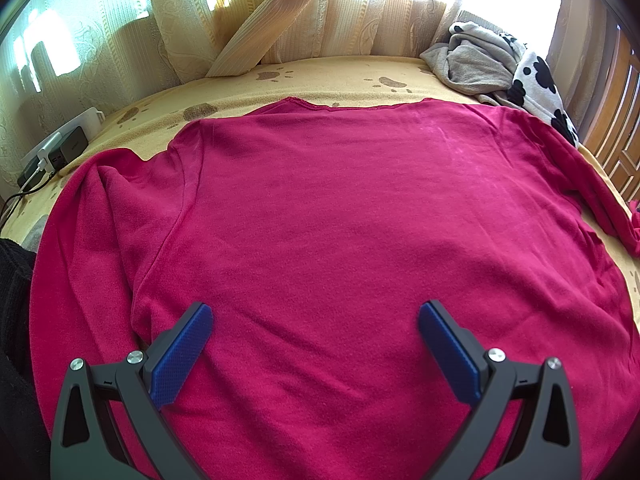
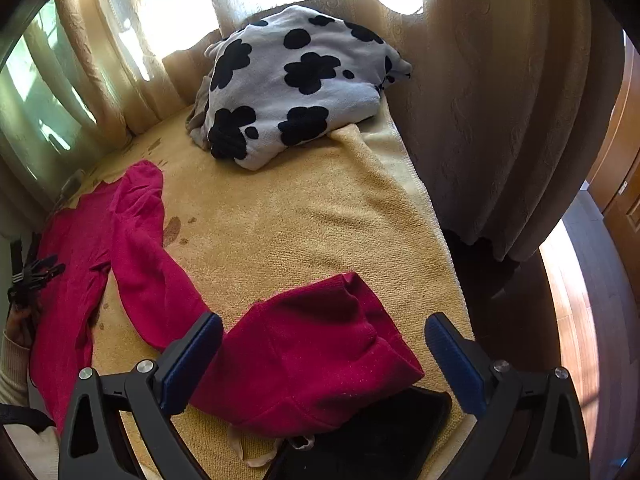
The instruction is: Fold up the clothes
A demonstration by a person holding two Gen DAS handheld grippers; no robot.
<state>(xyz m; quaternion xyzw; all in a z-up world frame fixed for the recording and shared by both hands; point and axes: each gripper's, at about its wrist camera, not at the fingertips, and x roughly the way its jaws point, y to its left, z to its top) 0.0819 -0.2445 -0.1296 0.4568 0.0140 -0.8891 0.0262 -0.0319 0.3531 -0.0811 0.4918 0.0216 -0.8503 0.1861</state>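
A magenta long-sleeved top [image 1: 340,220] lies spread flat on a bed with a tan blanket [image 1: 328,76]. My left gripper [image 1: 316,316] hovers open over the lower body of the top, nothing between its blue pads. In the right wrist view the top's sleeve [image 2: 160,280] runs across the blanket to its cuff [image 2: 320,352]. My right gripper [image 2: 324,336] stands open, its fingers on either side of that cuff end. The left gripper [image 2: 36,276] shows small at the far left of that view, over the top's body.
A crumpled white garment with black blotches [image 2: 296,80] lies at the head of the bed, by the curtains [image 1: 256,12]. A charger block with cables [image 1: 60,152] sits at the left bed edge. A dark flat object [image 2: 372,440] lies under the cuff. Wooden floor [image 2: 580,300] is to the right.
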